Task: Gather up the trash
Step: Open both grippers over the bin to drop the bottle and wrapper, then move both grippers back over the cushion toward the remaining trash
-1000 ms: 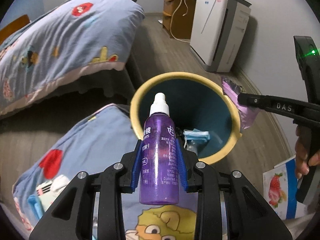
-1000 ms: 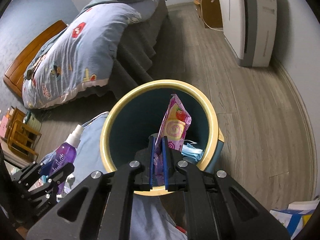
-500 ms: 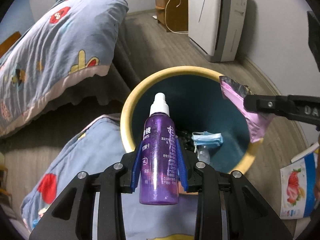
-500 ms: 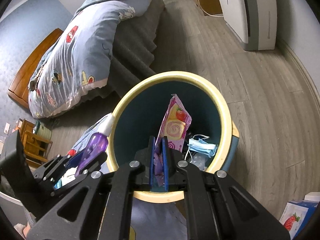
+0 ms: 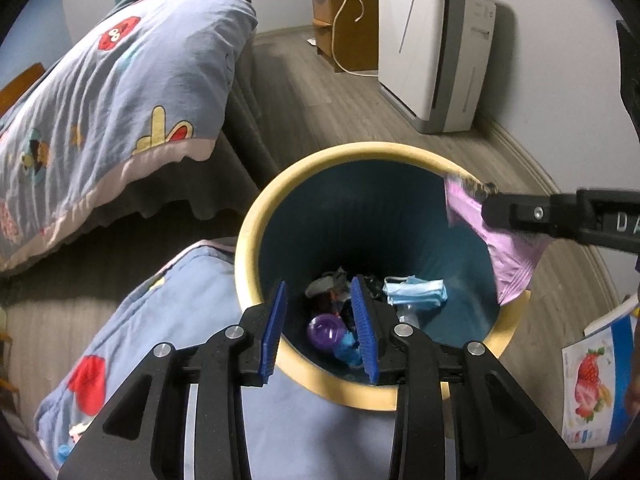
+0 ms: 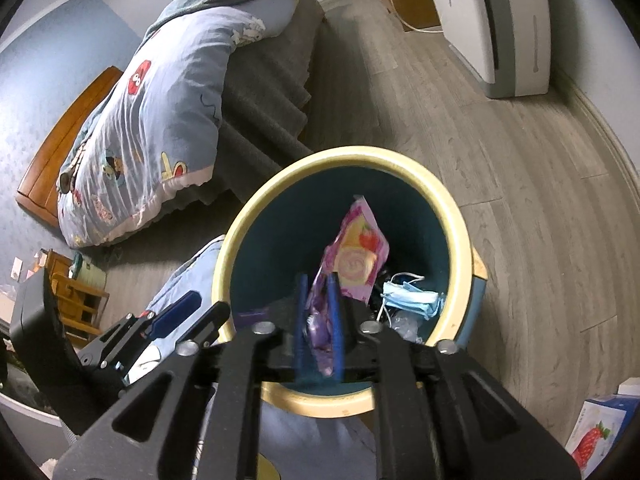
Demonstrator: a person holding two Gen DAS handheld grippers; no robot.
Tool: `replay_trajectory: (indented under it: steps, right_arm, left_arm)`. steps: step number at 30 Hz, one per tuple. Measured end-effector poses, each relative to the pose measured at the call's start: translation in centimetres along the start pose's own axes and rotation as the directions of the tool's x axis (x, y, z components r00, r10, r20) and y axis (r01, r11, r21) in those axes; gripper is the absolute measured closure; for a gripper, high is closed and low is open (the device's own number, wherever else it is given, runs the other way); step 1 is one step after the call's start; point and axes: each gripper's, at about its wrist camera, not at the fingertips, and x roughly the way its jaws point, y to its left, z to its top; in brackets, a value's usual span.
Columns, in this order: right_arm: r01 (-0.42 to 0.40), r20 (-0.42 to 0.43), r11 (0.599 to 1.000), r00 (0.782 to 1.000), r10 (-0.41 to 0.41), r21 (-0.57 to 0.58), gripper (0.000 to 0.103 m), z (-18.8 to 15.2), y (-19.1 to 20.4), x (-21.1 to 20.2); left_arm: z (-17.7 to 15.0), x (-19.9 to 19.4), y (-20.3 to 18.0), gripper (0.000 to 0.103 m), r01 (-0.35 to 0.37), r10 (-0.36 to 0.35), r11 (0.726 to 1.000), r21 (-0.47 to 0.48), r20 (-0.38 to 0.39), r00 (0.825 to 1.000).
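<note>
Bin [image 5: 256,240] on floor [image 5: 304,92], right of bed [image 5: 120,92]; bottle [image 5: 325,331] and mask [image 5: 416,294] inside; purifier [image 5: 432,48] behind.

Bin [image 5: 256,216]: cream-yellow rim, teal inside. Bottle [image 5: 324,330] between left fingers [image 5: 274,334]: purple. Fingers: blue ribbed pads. Wrapper [image 6: 356,256] in right fingers [image 6: 334,320]: pink, strawberry and swirl print. Mask [image 5: 416,292]: light blue.
</note>
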Motion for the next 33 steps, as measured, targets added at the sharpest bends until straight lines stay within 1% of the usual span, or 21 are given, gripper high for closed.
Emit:
replay_trajectory:
  steps: [2, 3, 4, 5, 6, 7, 8, 11, 12, 15, 19, 22, 25, 26, 28, 29, 33]
  right_arm:
    - [0.008, 0.011, 1.0, 1.0, -0.008, 0.011, 0.059, 0.1, -0.1, -0.1]
    - [0.012, 0.012, 1.0, 1.0, -0.013, 0.012, 0.056, 0.1, -0.1, -0.2]
    - [0.015, 0.013, 1.0, 1.0, -0.015, 0.011, 0.053, 0.1, -0.1, -0.2]
    - [0.018, 0.016, 1.0, 1.0, -0.019, 0.011, 0.046, 0.1, -0.1, -0.2]
    - [0.023, 0.022, 1.0, 0.999, -0.023, 0.009, 0.04, 0.2, 0.0, -0.2]
    - [0.026, 0.027, 1.0, 0.999, -0.026, 0.008, 0.039, 0.2, 0.1, -0.3]
    - [0.027, 0.027, 1.0, 0.999, -0.028, 0.009, 0.035, 0.3, 0.1, -0.3]
    - [0.038, 0.043, 0.999, 0.998, -0.039, 0.017, 0.02, 0.4, 0.4, -0.5]
    - [0.042, 0.046, 0.999, 0.998, -0.043, 0.017, 0.016, 0.4, 0.6, -0.6]
    - [0.06, 0.057, 0.998, 0.997, -0.059, -0.002, 0.009, 0.4, 1.4, -0.7]
    - [0.067, 0.062, 0.997, 0.996, -0.065, -0.037, 0.007, 0.4, 2.9, -0.7]
    - [0.075, 0.065, 0.995, 0.995, -0.071, -0.063, 0.006, 0.3, 4.3, -0.8]
    - [0.073, 0.066, 0.994, 0.996, -0.067, -0.086, 0.006, 0.0, 5.8, -1.0]
    - [0.074, 0.067, 0.992, 0.995, -0.067, -0.103, 0.006, -0.1, 6.6, -1.1]
    - [0.078, 0.069, 0.987, 0.995, -0.069, -0.139, 0.006, -0.5, 8.0, -1.3]
    - [0.08, 0.072, 0.984, 0.995, -0.069, -0.161, 0.006, -0.8, 8.7, -1.4]
    - [0.078, 0.08, 0.96, 0.995, -0.059, -0.267, 0.006, -2.3, 12.2, -2.2]
  left_arm:
    - [-0.2, -0.3, 0.1, 0.06, -0.004, 0.004, 1.0, 0.0, 0.002, 1.0]
    - [-0.3, -0.5, 0.2, 0.059, -0.007, 0.007, 1.0, -0.002, 0.003, 1.0]
    - [-0.4, -0.8, 0.5, 0.054, -0.009, 0.009, 1.0, -0.01, 0.004, 1.0]
    - [-0.6, -1.0, 0.7, 0.045, -0.01, 0.011, 1.0, -0.017, 0.007, 1.0]
    - [-0.7, -1.2, 0.9, 0.039, -0.015, 0.016, 1.0, -0.025, 0.01, 1.0]
    - [-1.0, -1.6, 1.2, 0.029, -0.023, 0.024, 0.999, -0.033, 0.017, 1.0]
    - [-1.2, -1.9, 1.5, 0.023, -0.028, 0.029, 0.999, -0.036, 0.022, 0.999]
    - [-1.9, -2.6, 2.5, 0.015, -0.047, 0.048, 0.997, -0.06, 0.019, 0.999]
    - [-2.2, -2.8, 2.9, 0.014, -0.05, 0.051, 0.996, -0.071, 0.016, 0.999]
    - [-3.0, -4.0, 4.3, 0.012, -0.065, 0.066, 0.992, -0.104, 0.004, 0.998]
    - [-4.3, -6.5, 6.7, 0.01, -0.067, 0.07, 0.986, -0.154, 0.012, 0.997]
    - [-5.8, -8.6, 9.0, 0.01, -0.095, 0.097, 0.979, -0.178, 0.005, 0.995]
    - [-7.7, -10.7, 11.3, 0.01, -0.152, 0.151, 0.969, -0.193, -0.017, 0.988]
    - [-8.5, -11.9, 12.4, 0.01, -0.18, 0.179, 0.962, -0.205, -0.025, 0.984]
    - [-9.5, -13.3, 14.0, 0.01, -0.203, 0.201, 0.952, -0.229, -0.031, 0.979]
    - [-10.3, -14.7, 15.0, 0.009, -0.215, 0.215, 0.944, -0.251, -0.03, 0.976]
    - [-12.8, -18.4, 17.6, 0.008, -0.238, 0.243, 0.922, -0.306, -0.022, 0.97]
